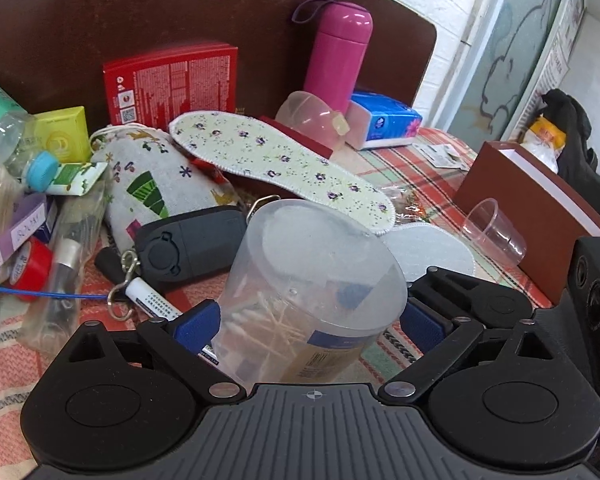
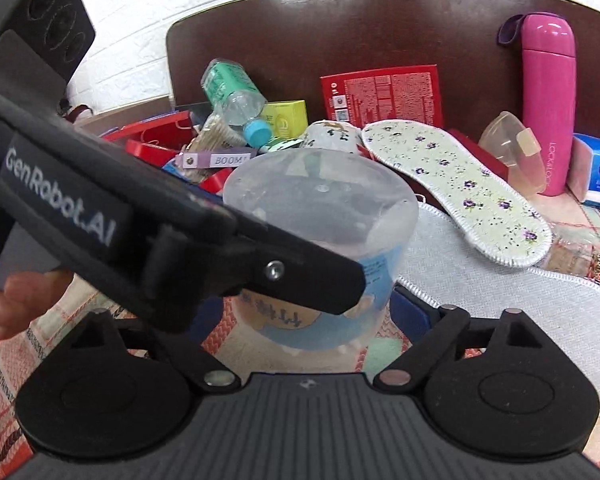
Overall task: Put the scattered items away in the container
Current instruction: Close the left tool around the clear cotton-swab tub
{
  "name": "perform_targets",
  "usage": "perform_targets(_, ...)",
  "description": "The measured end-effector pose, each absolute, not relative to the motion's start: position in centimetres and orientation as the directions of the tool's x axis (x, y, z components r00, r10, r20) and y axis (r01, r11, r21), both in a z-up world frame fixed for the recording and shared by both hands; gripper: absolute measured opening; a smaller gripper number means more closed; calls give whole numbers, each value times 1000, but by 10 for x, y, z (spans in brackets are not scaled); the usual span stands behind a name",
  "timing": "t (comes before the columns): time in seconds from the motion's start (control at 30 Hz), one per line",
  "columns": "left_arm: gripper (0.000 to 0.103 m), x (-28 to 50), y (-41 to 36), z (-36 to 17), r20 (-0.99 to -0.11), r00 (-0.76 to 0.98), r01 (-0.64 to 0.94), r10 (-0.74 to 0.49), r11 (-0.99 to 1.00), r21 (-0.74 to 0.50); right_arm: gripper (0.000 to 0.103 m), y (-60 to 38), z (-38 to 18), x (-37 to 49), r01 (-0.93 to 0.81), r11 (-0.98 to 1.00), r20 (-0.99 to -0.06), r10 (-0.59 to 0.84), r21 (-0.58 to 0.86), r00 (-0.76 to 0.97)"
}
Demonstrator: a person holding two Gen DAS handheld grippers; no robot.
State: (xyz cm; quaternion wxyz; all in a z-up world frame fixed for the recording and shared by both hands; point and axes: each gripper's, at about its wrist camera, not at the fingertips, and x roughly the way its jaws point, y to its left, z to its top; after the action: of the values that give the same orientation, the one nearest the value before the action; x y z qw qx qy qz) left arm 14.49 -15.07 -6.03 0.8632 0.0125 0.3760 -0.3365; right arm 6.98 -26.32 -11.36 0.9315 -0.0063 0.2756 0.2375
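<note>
A clear plastic tub of cotton swabs (image 1: 308,292) sits between the blue pads of my left gripper (image 1: 312,324), which is shut on it. The same tub (image 2: 320,240) shows in the right wrist view between the fingers of my right gripper (image 2: 308,312), whose jaws stand apart on either side of it. The left gripper's black arm (image 2: 140,232) crosses in front of the tub there. Scattered items lie beyond: a floral insole (image 1: 276,164), a patterned cloth pouch (image 1: 156,184), a black key fob (image 1: 188,248), a small clear cup (image 1: 494,230). A brown box with a white inside (image 1: 540,216) stands at the right.
A pink flask (image 1: 336,52), red box (image 1: 172,84), blue tissue pack (image 1: 384,120), yellow box (image 1: 62,134) and a lying water bottle (image 2: 236,96) crowd the back by the dark headboard (image 1: 140,12). A second white insole (image 2: 480,280) lies on the plaid cloth (image 1: 412,160).
</note>
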Motion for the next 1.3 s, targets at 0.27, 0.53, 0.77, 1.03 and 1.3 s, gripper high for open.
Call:
perform_targets(0.27, 93, 110, -112, -48, -646, 524, 549, -554, 800, -241, 87, -247, -98, 40, -493, 862, -491, 482, 117, 726)
perform_targets(0.53, 93, 49, -42, -63, -674, 571, 426, -469, 871, -246, 87, -194, -96, -5, -662, 743, -484, 617, 98, 621)
perform_targets(0.77, 97, 44, -34, -83, -659, 593, 445, -463, 870, -212, 93, -168, -108, -9, -681, 732, -550, 579, 26, 601)
perform_targets(1.03, 98, 54, -32, -93, -649, 575, 441, -498, 857, -266, 93, -164, -115, 4, -674, 738, -579, 566, 37, 587)
perform_targets(1.3, 95, 52, -27, -90, -641, 573, 440, -510, 852, -285, 93, -158, -117, 6, -662, 748, -585, 560, 51, 587)
